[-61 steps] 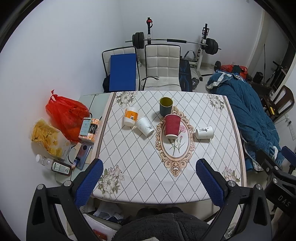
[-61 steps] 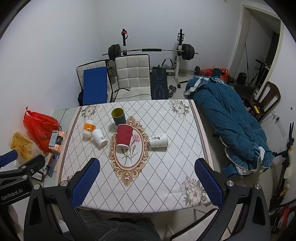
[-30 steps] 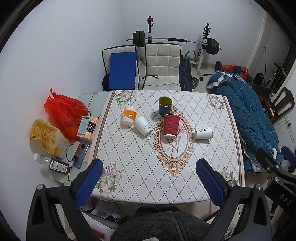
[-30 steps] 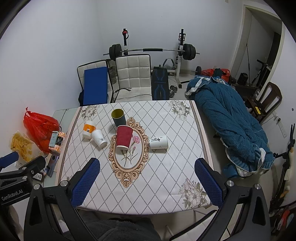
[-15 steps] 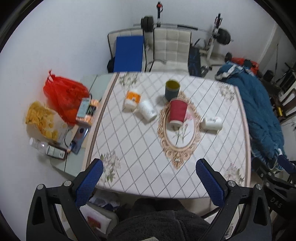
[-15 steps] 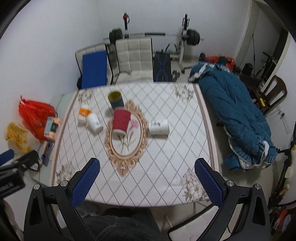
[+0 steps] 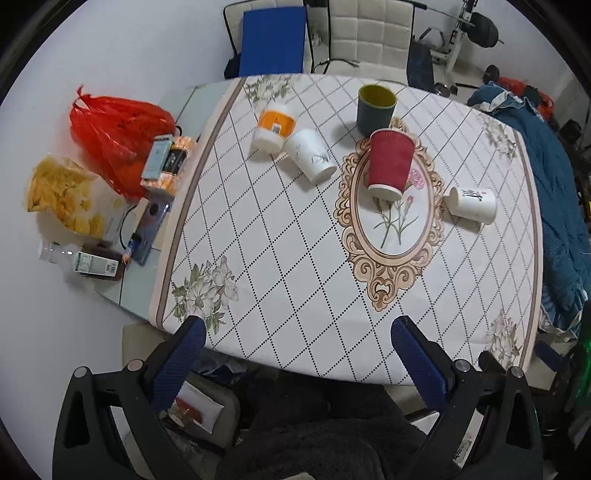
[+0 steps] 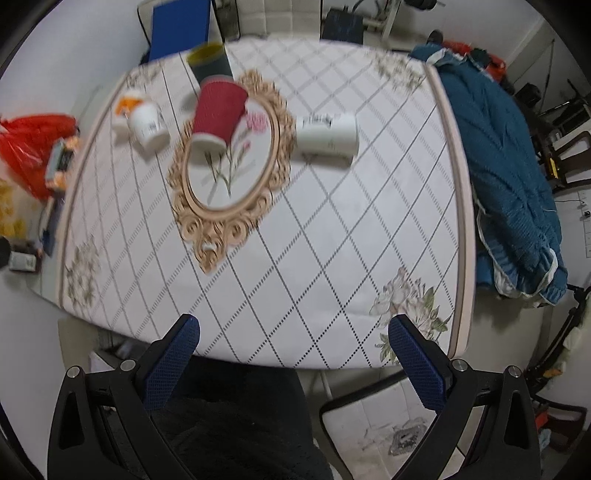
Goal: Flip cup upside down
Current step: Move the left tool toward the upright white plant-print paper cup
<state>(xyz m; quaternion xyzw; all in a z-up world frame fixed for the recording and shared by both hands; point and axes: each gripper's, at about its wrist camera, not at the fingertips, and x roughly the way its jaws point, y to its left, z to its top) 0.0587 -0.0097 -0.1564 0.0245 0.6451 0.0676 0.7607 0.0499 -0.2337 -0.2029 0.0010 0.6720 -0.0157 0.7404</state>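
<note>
Several cups sit on the patterned table (image 7: 288, 258). A red ribbed paper cup (image 7: 388, 164) (image 8: 218, 112) stands on the oval medallion. A dark green cup (image 7: 376, 104) (image 8: 209, 61) stands upright behind it. A white cup (image 7: 312, 157) (image 8: 147, 123) lies left of the red one, next to an orange-labelled cup (image 7: 274, 127). Another white cup (image 7: 472, 204) (image 8: 328, 134) lies on its side to the right. My left gripper (image 7: 297, 354) and right gripper (image 8: 295, 350) are both open and empty, above the table's near edge.
A red plastic bag (image 7: 114, 122), a bag of chips (image 7: 66, 195), a bottle (image 7: 85, 260) and small items lie on a side surface left of the table. A blue quilt (image 8: 506, 166) hangs to the right. Chairs (image 7: 365, 33) stand behind.
Both grippers have moved forward and lower toward the table, so the cups look larger and nearer. The cups have not moved. Both grippers stay open.
</note>
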